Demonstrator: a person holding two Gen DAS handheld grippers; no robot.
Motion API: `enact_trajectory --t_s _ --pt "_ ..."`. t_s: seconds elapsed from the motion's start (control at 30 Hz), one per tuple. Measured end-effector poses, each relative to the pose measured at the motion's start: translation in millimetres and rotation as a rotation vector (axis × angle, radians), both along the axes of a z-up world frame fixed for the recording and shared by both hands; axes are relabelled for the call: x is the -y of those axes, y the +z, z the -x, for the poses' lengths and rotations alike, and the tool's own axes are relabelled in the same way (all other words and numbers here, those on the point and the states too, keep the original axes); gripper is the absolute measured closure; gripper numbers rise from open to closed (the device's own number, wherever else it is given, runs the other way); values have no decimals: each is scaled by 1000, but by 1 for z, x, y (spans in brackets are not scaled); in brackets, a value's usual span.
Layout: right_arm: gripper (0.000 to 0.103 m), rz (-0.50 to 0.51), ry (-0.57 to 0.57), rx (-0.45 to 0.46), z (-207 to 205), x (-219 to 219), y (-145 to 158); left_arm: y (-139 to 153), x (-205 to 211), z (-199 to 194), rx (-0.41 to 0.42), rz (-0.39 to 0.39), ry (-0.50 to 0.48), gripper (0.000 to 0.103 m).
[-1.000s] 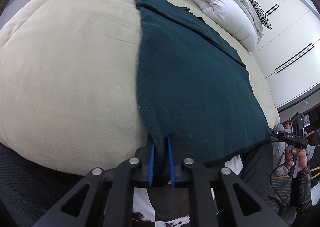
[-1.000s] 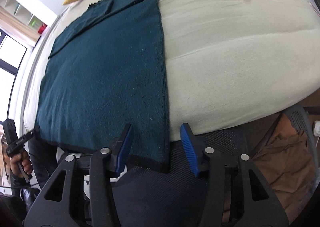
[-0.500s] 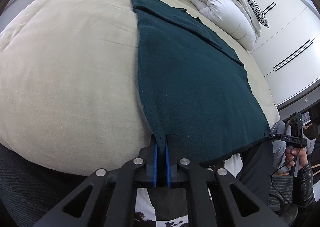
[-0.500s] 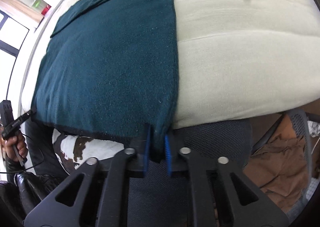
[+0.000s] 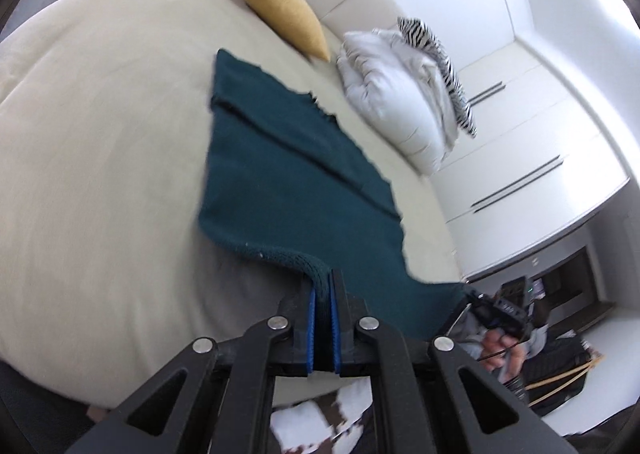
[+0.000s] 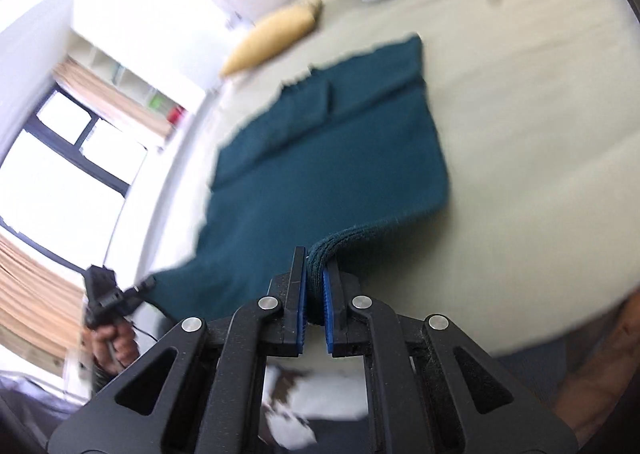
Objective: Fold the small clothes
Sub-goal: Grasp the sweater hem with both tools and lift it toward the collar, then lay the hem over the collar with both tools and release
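Between your left gripper's (image 5: 323, 296) jaws one near corner of the teal garment (image 5: 288, 178) is clamped; your right gripper (image 6: 315, 286) clamps the other, cloth spreading ahead over the bed (image 5: 100, 158).

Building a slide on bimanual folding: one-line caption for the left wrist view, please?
Left gripper fingers shut on the near corner of a teal garment, lifting it off the beige bed.

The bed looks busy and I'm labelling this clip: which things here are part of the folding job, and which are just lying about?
Part of the job:
- dark green garment
- left gripper, shut on one near corner
- right gripper, shut on the other

Lying about:
- yellow cushion
- white duvet
- zebra-print fabric
- bed, only the work surface
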State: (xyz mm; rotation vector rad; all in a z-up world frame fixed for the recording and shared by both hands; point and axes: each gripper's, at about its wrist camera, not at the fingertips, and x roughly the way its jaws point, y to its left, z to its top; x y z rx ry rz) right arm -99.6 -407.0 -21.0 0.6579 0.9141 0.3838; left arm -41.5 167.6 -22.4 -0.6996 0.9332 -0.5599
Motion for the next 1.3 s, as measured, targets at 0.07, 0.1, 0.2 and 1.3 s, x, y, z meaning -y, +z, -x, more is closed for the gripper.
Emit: enact_trajectory --t_s 0.07,0.1,0.2,1.3 --pt "97 -42 -32 29 -13 5 4 4 -4 -16 -5 48 24 96" --pt "97 -61 -49 46 -22 8 7 7 -4 -25 -9 66 36 96" --pt "97 -79 -82 78 -48 9 14 12 -7 -55 -7 82 69 96" --pt "49 15 -412 -91 -392 57 -95 -65 -14 -342 -144 8 291 42"
